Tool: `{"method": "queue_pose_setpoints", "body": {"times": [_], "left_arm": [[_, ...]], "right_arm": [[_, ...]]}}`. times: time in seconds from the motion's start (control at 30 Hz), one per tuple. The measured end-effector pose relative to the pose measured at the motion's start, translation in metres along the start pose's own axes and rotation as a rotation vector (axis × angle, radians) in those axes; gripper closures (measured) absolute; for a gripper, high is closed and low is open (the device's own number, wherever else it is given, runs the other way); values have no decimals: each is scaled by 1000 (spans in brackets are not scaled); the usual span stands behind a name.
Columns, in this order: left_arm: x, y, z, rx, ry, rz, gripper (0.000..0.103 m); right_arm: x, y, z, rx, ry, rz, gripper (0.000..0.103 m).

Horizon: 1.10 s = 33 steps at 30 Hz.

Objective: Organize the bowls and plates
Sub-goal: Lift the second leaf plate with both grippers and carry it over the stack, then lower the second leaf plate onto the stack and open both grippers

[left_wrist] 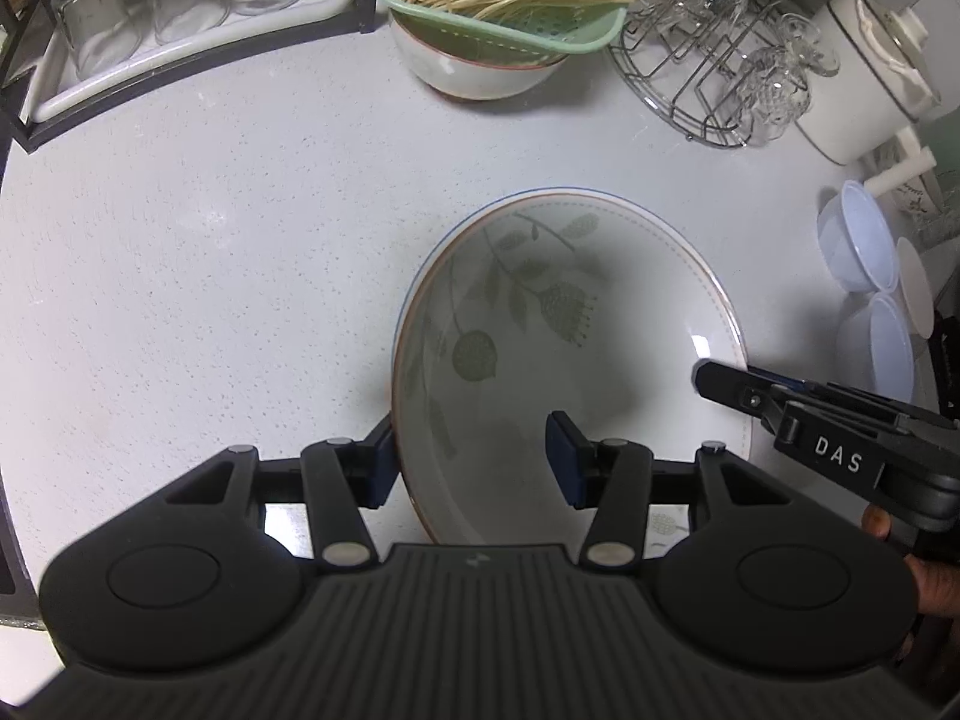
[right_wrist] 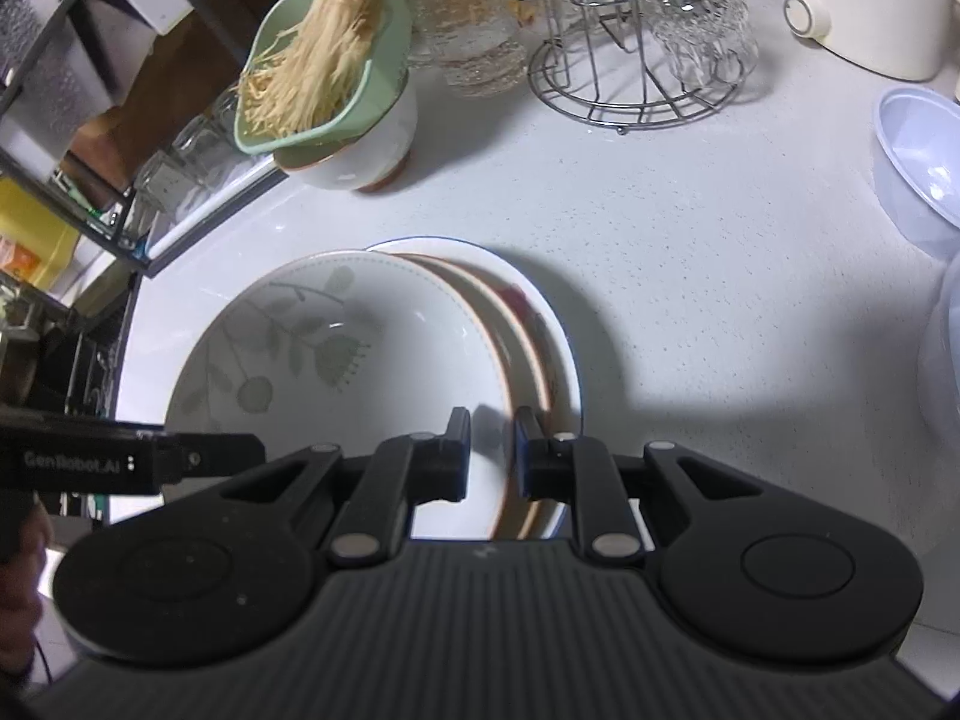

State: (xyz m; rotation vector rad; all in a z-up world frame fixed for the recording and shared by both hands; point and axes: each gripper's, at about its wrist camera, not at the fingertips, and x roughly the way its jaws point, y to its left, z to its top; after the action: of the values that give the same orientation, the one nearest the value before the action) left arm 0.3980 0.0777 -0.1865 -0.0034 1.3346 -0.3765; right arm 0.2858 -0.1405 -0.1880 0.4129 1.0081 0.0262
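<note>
Both grippers are gripping the shallow white leaf-patterned ceramic bowl (right_wrist: 336, 348) by opposite rims, presumably to steady it on the plate stack (right_wrist: 540, 336) near the tabletop's (left_wrist: 210, 240) front edge. The right gripper (right_wrist: 491, 450) is clamping the right rim, while the left gripper (left_wrist: 471, 462) is straddling the left rim, jaws apart.

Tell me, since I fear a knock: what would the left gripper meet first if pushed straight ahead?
Left gripper already straddles the leaf bowl's rim, so that rim would seat deeper between the jaws first. Beyond it lies bare counter, then probably the noodle bowl.

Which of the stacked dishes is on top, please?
The leaf-patterned bowl is on top; the brown-rimmed plate and blue-rimmed plate lie under it, showing only their edges.
</note>
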Motion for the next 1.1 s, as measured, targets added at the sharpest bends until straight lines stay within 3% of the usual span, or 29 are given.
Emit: {"method": "queue_pose_setpoints", "body": {"times": [0.57,0.77,1.1], "left_arm": [[-5,-1,1,-13,11,29,48],[-17,-4,-8,8,-23,36,48],[-48,-2,-37,-80,-131,42,48]], "right_arm": [[0,2,-4,35,-40,-24,86],[-8,6,-7,-7,-82,-55,85],[-19,2,-14,-35,-124,-52,85]]}}
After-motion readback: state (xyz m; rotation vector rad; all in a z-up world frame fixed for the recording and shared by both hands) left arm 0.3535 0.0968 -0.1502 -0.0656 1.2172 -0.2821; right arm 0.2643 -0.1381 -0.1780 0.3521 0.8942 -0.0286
